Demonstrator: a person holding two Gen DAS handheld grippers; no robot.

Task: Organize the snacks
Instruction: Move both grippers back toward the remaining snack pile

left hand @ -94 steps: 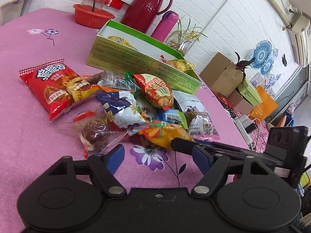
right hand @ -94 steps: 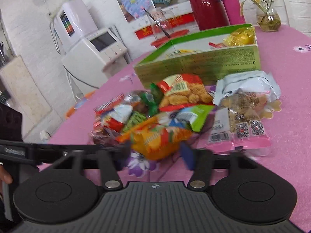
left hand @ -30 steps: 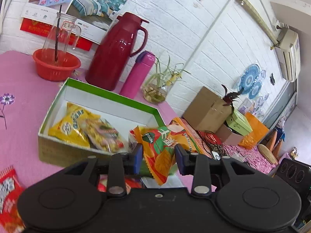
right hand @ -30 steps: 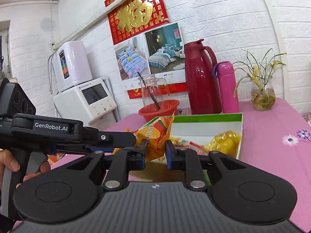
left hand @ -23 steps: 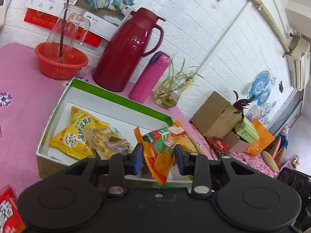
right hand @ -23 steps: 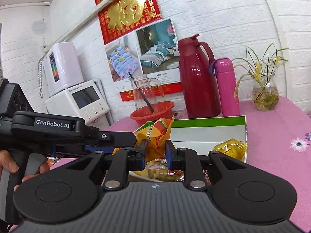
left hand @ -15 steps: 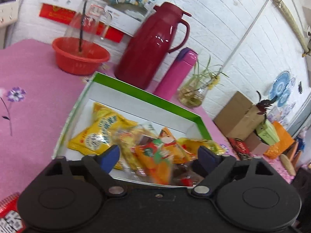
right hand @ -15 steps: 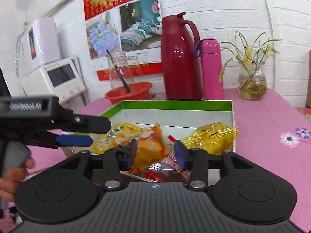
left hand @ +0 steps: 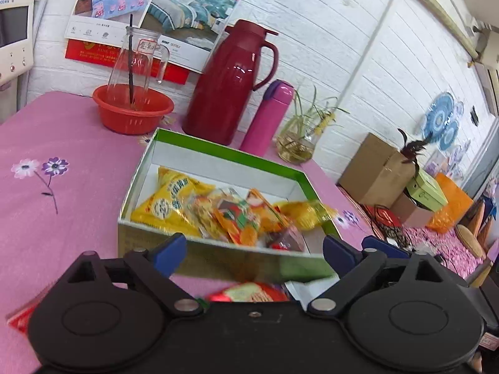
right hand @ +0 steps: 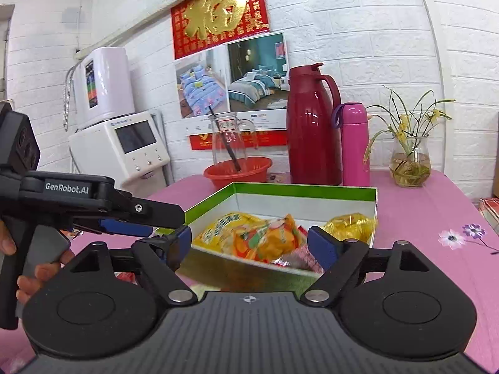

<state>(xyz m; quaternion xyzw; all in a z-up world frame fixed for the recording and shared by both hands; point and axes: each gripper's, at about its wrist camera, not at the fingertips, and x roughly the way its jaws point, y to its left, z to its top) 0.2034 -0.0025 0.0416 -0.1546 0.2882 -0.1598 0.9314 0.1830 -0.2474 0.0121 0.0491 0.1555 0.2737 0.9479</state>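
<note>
A green-rimmed cardboard box (left hand: 218,152) (right hand: 299,188) stands on the pink table and holds several snack packets. An orange and green packet (left hand: 243,221) (right hand: 265,243) lies loose in it beside a yellow packet (left hand: 168,202) (right hand: 218,227) and a gold one (left hand: 305,212) (right hand: 349,224). My left gripper (left hand: 254,249) is open and empty just short of the box's near wall. My right gripper (right hand: 249,243) is open and empty over the box's near edge. The left gripper also shows in the right wrist view (right hand: 124,227).
A red thermos (left hand: 227,84) (right hand: 308,124), a pink bottle (left hand: 268,115) (right hand: 354,143), a glass vase with a plant (left hand: 296,146) (right hand: 408,165) and a red basin with a glass jug (left hand: 132,110) (right hand: 237,171) stand behind the box. More snack packets (left hand: 249,293) lie under the left gripper.
Both grippers carried the orange and green packet up from the pile to the box, opened, and let it drop inside. Both have since drawn back a little.
</note>
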